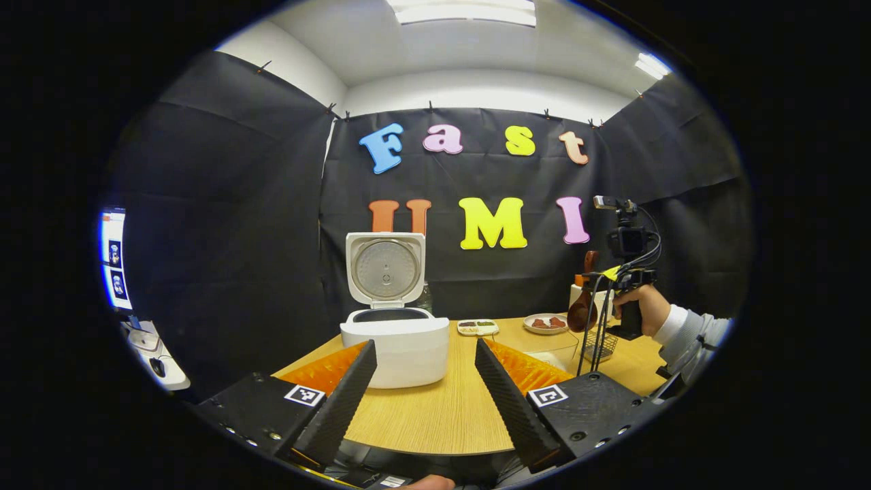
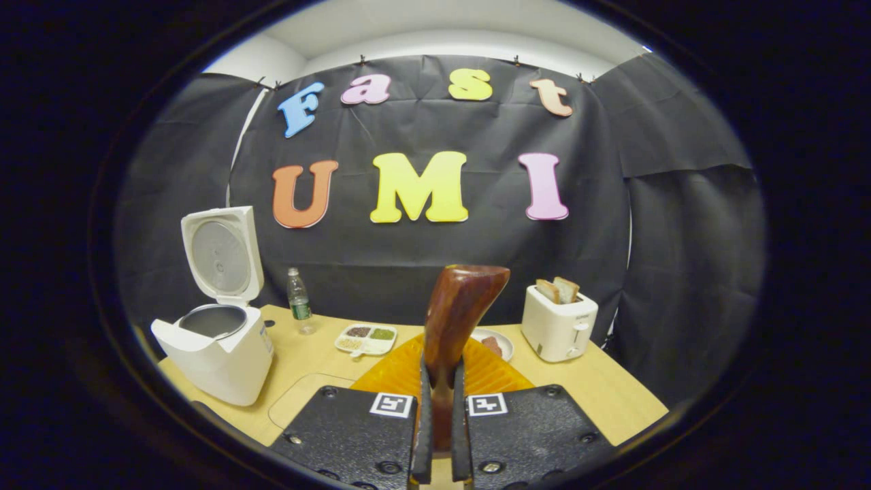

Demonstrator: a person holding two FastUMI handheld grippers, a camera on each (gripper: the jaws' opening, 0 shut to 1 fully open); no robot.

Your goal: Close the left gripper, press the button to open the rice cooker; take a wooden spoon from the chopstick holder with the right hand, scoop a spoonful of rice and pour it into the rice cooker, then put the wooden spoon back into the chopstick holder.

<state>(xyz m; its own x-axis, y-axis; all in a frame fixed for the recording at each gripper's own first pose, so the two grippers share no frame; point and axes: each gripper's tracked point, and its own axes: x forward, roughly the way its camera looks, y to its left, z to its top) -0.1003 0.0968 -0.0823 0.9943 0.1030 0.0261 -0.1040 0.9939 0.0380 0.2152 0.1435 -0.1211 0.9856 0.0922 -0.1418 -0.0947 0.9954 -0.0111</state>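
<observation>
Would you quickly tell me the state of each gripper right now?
Left gripper: open, holding nothing.
Right gripper: shut on the wooden spoon.

a light wooden tabletop (image 2: 599, 391) is seen; a rice cooker (image 2: 218, 357) is set near its left edge, with a bottle (image 2: 298, 299), sectioned tray (image 2: 366, 338), plate (image 2: 495, 342) and toaster (image 2: 558, 323) along the far edge.

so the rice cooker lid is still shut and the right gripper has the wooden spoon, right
Not quite: the rice cooker lid stands open, as the right gripper view shows. The rest holds: the right gripper is shut on the wooden spoon.
</observation>
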